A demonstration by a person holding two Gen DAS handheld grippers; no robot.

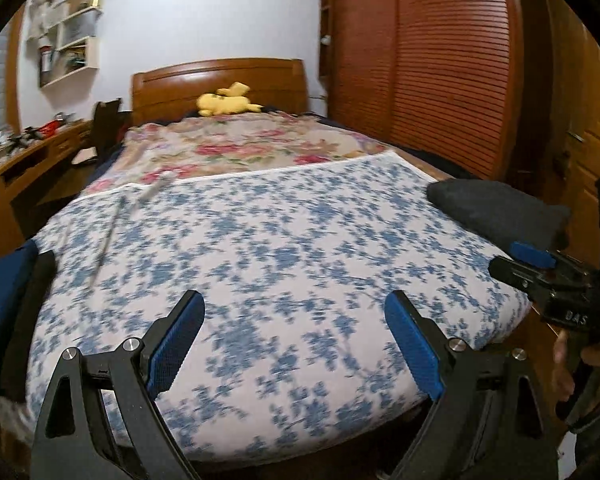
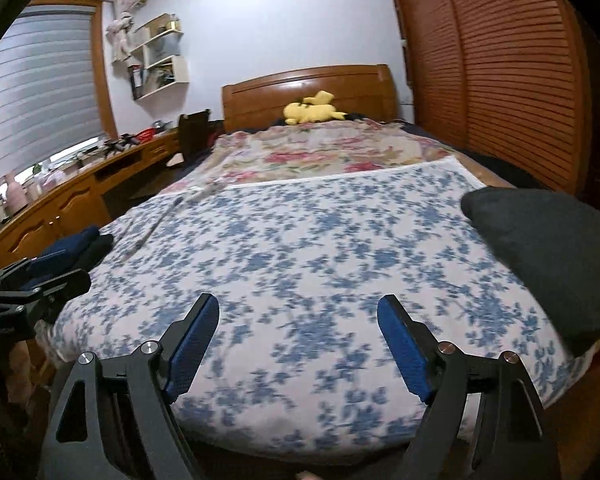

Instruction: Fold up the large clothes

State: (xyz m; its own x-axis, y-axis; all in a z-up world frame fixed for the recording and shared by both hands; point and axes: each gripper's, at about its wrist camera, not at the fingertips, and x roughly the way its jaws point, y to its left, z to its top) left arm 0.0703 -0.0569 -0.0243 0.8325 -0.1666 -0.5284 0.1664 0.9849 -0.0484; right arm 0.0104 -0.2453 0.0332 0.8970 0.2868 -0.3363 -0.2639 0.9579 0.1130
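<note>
Hovering over the bed [image 1: 284, 240], left tool [image 1: 294, 344] and right tool [image 2: 298, 344] both gape, empty. Dark garment [image 2: 548, 256] lies at the bed's right edge.

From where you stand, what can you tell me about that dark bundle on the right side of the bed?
The dark bundle looks like soft charcoal fabric, folded into a thick, rounded-cornered pad. It lies on the blue-flowered sheet at the bed's right edge, near the louvered wardrobe. The picture is blurred, so I cannot tell what garment it is. Neither gripper touches it.
</note>
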